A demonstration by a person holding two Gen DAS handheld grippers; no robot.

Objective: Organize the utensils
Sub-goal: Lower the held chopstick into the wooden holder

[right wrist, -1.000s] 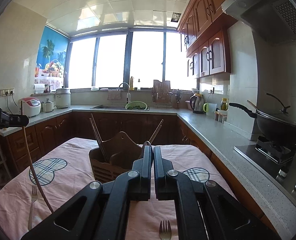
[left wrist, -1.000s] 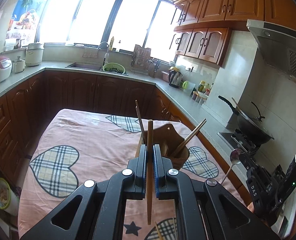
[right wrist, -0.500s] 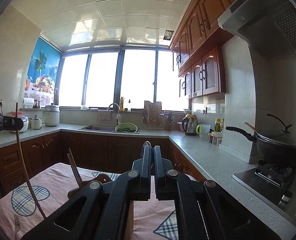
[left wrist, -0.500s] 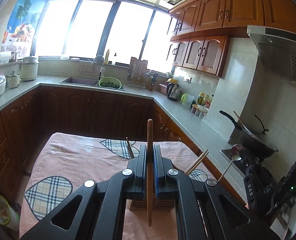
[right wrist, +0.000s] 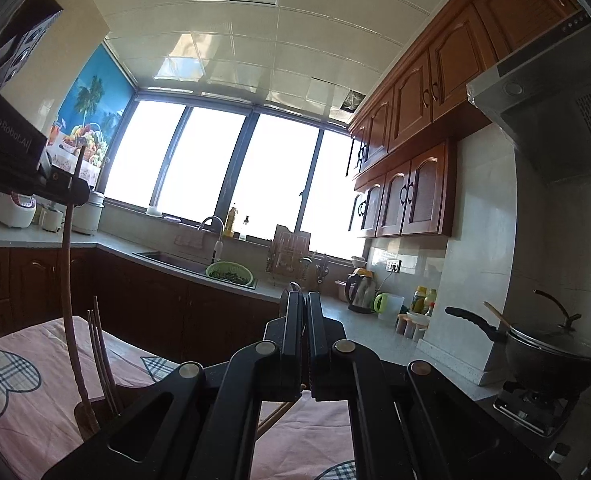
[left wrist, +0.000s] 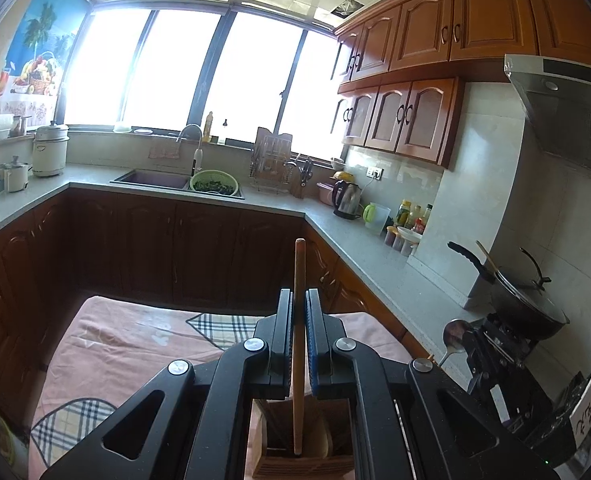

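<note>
**So the wooden stick is hanging right over the holder**

Basically, the left gripper (left wrist: 299, 308) is clamped on a long wooden utensil (left wrist: 298, 344), with the blue pads pinching the handle on both sides. It's held upright, the rounded top poking above the fingers and the lower end going down into a compartment of the wooden utensil holder (left wrist: 295, 456) that sits directly under the gripper on the pink plaid-heart tablecloth (left wrist: 127, 344). Can't tell if the tip touches the bottom. The gripper tilts a bit downward, pointing across the table toward the sink counter (left wrist: 223, 194).

Off to the right in that view you can see the right gripper (right wrist: 304, 304) from the side, pinching a metal spoon (left wrist: 453, 334) with the bowl up. Its own camera shows the jaws squeezed together around a thin metal bit, pointing about level at the windows, well above the table. Chopsticks (right wrist: 101, 354) stand in the holder at its lower left, next to the wooden utensil, and the wok (right wrist: 555, 354) sits on the stove to the right
</note>
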